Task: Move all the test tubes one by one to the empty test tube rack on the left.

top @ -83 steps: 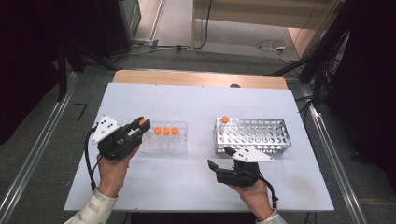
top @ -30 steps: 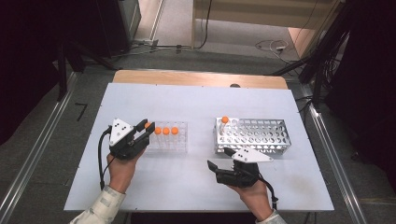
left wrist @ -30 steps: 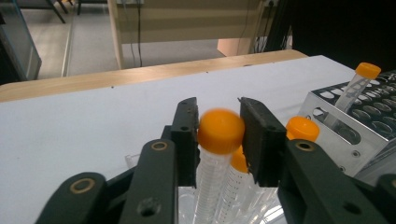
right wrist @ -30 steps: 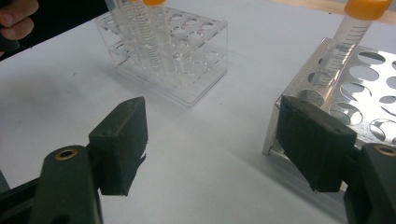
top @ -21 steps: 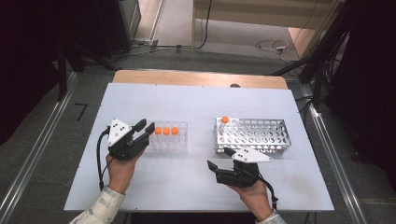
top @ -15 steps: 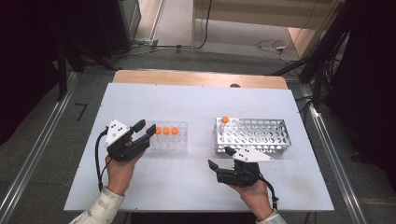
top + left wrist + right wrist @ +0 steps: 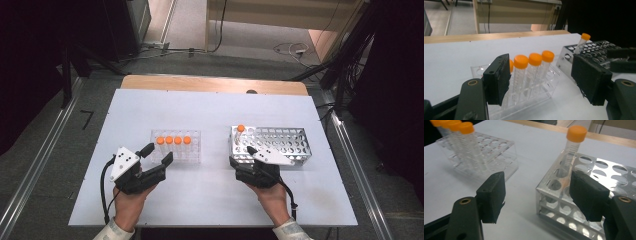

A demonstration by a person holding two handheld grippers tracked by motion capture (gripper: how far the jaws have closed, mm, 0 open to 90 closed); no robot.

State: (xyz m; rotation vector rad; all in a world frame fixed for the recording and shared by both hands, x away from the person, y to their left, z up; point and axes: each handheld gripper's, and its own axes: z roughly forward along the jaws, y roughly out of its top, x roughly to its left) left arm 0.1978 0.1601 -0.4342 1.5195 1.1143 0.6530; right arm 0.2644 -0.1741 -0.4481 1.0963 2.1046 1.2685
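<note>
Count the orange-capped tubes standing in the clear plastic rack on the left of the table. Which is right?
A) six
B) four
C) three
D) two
B: the high view shows four orange caps in a row along the clear rack, while a single capped tube stands in the metal rack.

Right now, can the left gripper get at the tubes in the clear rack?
Probably yes. The left gripper sits just short of the clear rack, fingers apart after opening, nothing between them, and the four tubes stand upright straight ahead with bare table between.
</note>
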